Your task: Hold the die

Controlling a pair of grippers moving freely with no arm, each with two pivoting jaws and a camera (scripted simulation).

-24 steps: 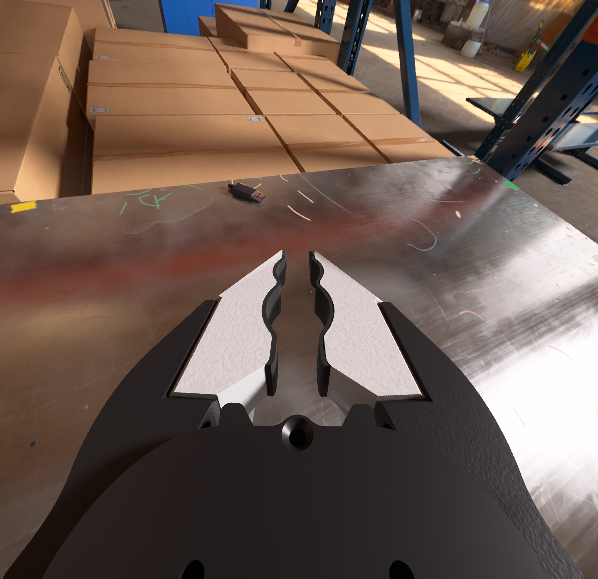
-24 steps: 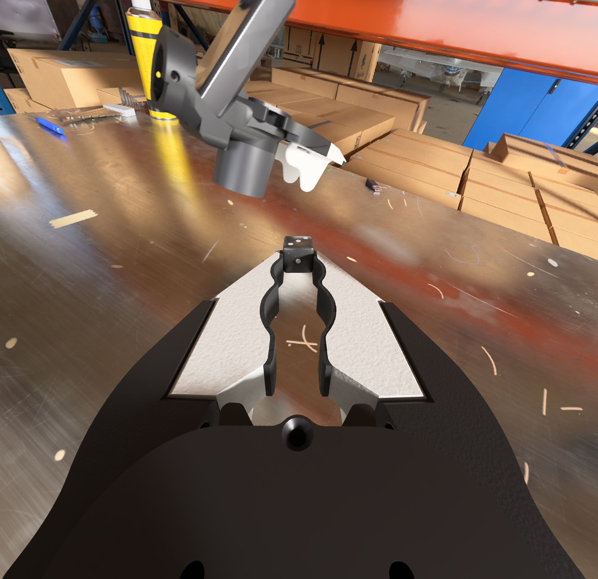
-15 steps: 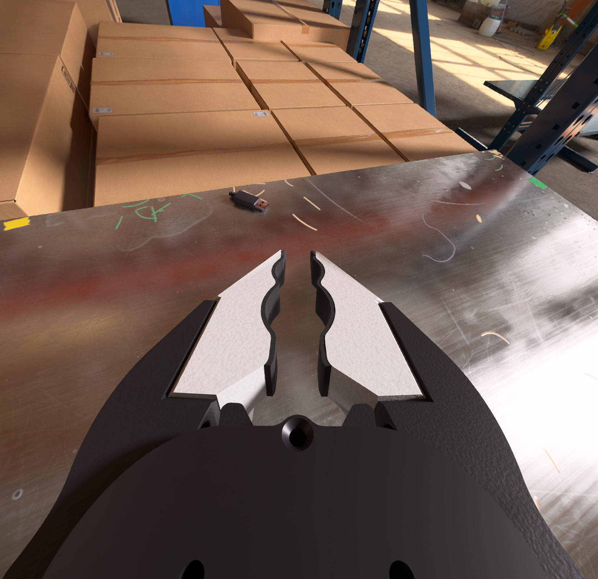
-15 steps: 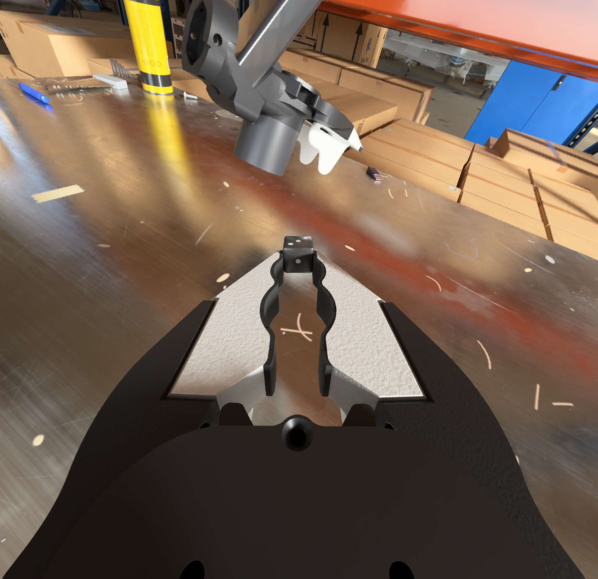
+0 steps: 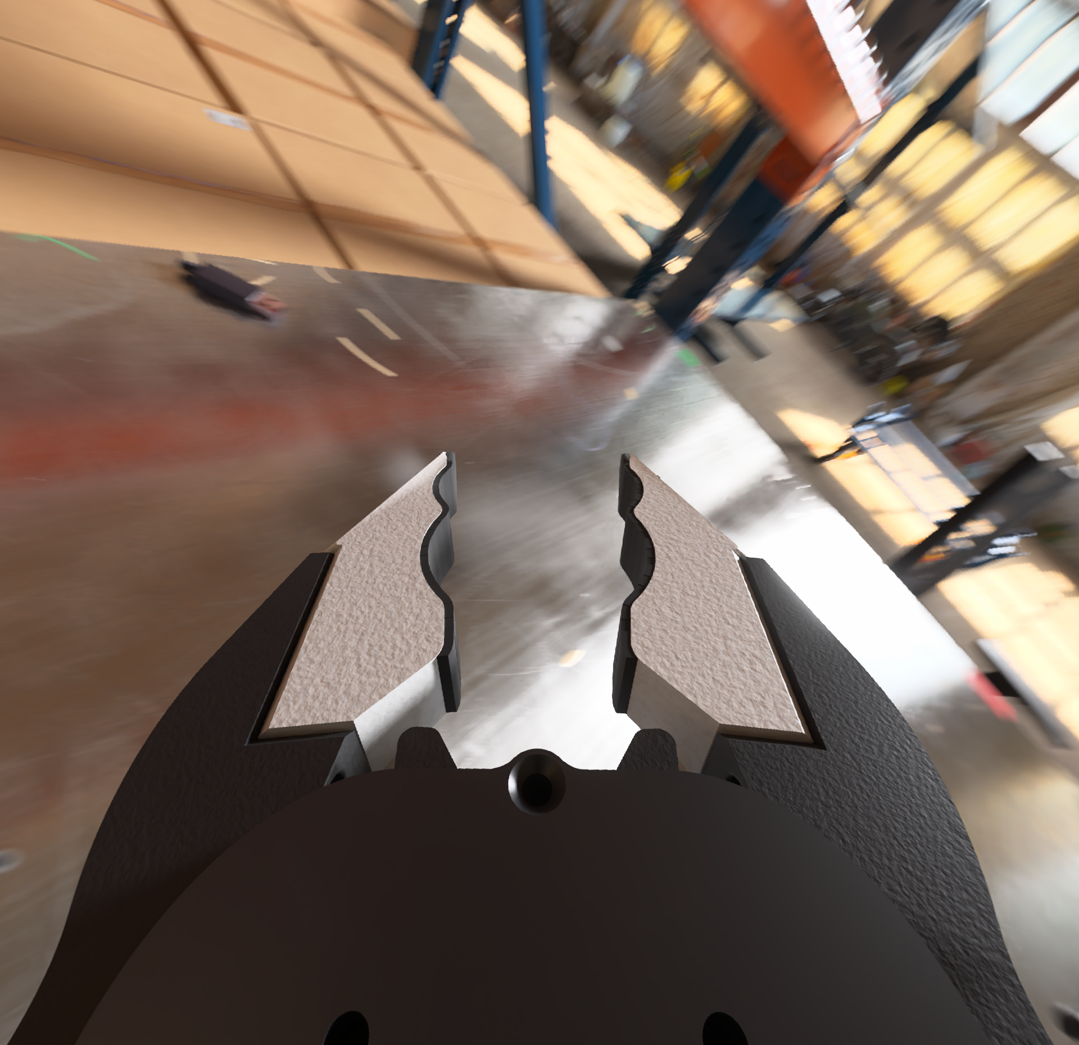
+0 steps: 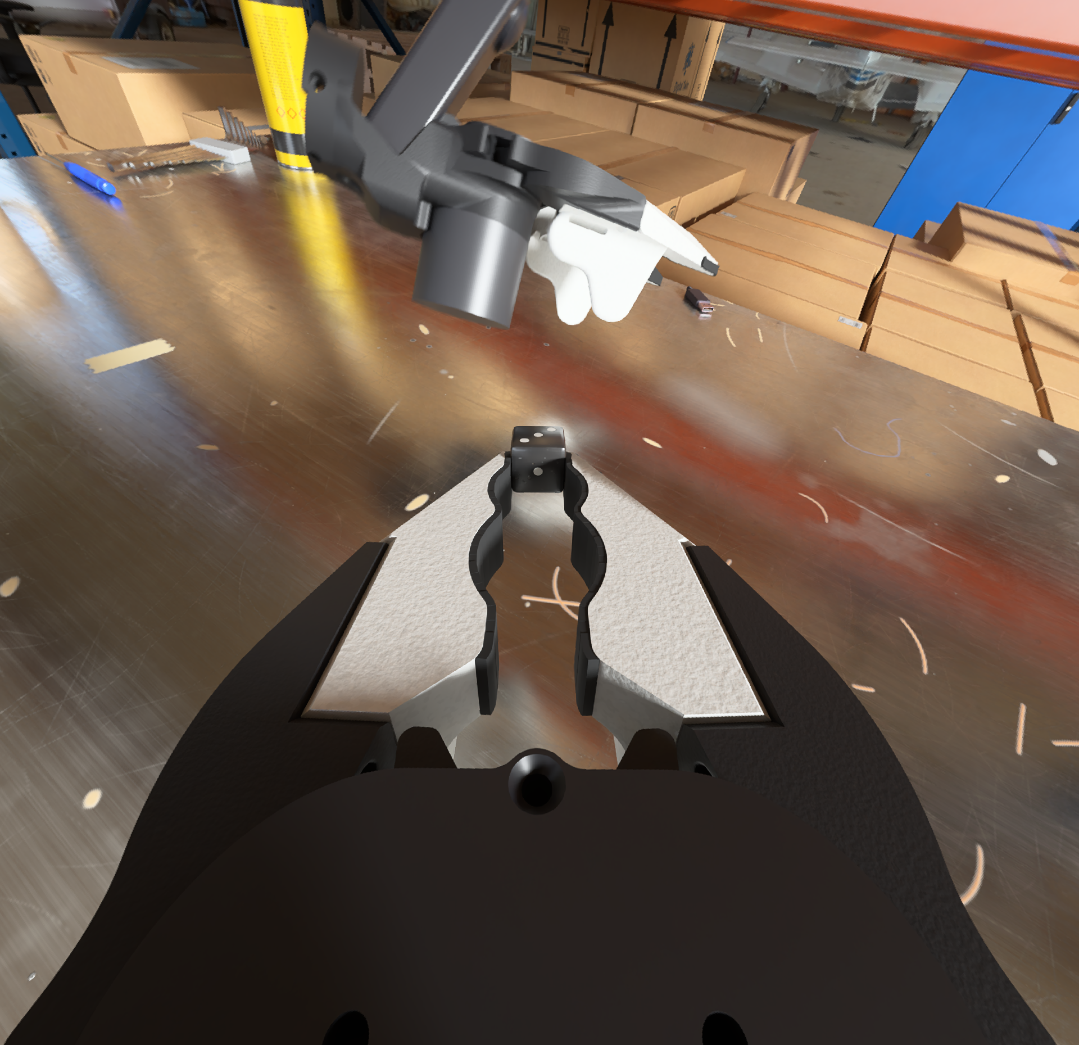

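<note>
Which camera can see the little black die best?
The right wrist view. The black die sits sharp and close, pinched at the tips of the right gripper, with white pips showing on two faces. The left wrist view shows none of it, only the open left gripper over the blurred metal table.

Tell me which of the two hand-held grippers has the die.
The right hand-held gripper: its fingertips are clamped on the black die just above the metal table. The left hand-held gripper is open, with nothing between its fingers.
</note>
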